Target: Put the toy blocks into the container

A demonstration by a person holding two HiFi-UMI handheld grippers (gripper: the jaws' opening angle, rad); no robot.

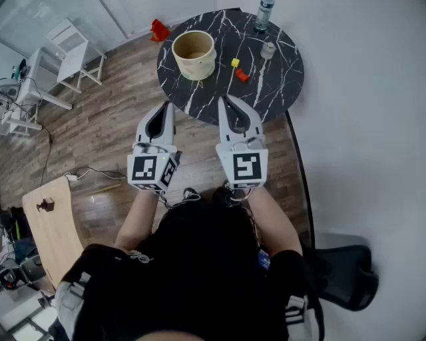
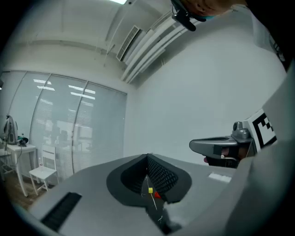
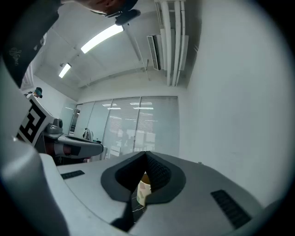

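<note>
1. Toy blocks: a yellow block point(image 1: 235, 62) and a red block point(image 1: 242, 76) lay near each other on the round black marble table point(image 1: 279, 90), right of its middle and outside the container.
2. The container point(image 1: 194, 54), a pale open-topped tub, stood upright on the table's left part, apart from both blocks.
3. A small grey cap-like thing point(image 1: 268, 49) sat just beyond the blocks, and a bottle point(image 1: 264, 14) stood at the table's far edge.
4. The left gripper point(image 1: 169, 105) was held level at the table's near edge, its jaws clenched with nothing between them. Its own view showed the two blocks lying far beyond the tips.
5. The right gripper point(image 1: 224, 100) was held level beside it, its jaws likewise pressed together and empty. Its own view showed the container far beyond the tips.
6. A red object point(image 1: 159, 30) lay just past the table's far left edge. A white chair point(image 1: 72, 41) stood on the wooden floor point(image 1: 106, 126).
</note>
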